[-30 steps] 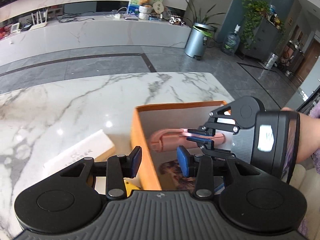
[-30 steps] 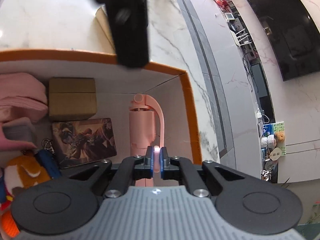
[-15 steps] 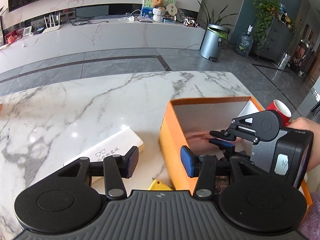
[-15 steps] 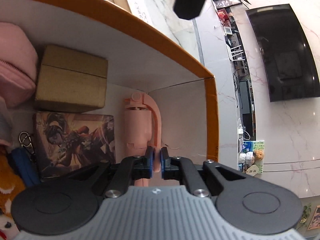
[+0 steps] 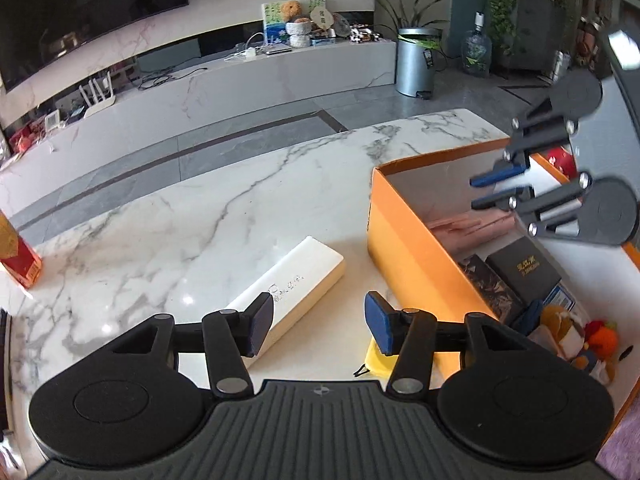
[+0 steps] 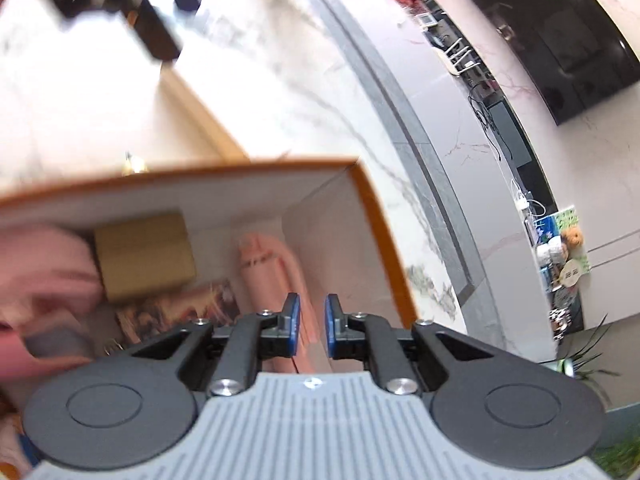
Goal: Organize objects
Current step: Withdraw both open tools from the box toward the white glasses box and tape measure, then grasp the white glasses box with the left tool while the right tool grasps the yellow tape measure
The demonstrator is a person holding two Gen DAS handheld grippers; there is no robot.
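An orange box (image 5: 416,256) stands on the marble table and also shows in the right wrist view (image 6: 384,216). A pink folding device (image 6: 276,268) lies along its far wall, also visible in the left wrist view (image 5: 468,224). My right gripper (image 6: 310,318) is open and empty, raised above the box over the pink device; it shows in the left wrist view (image 5: 486,190). My left gripper (image 5: 318,326) is open and empty, low over the table left of the box, above a long white box (image 5: 288,284) and a yellow item (image 5: 378,362).
In the box lie a brown carton (image 6: 146,254), a picture card (image 5: 486,280), a black case (image 5: 524,268), a pink pouch (image 6: 44,264) and plush toys (image 5: 588,344). A red carton (image 5: 16,252) stands at the table's left edge.
My right gripper has let go of the pink device, opened and lifted out of the box. My left gripper has drawn back and left, away from the box.
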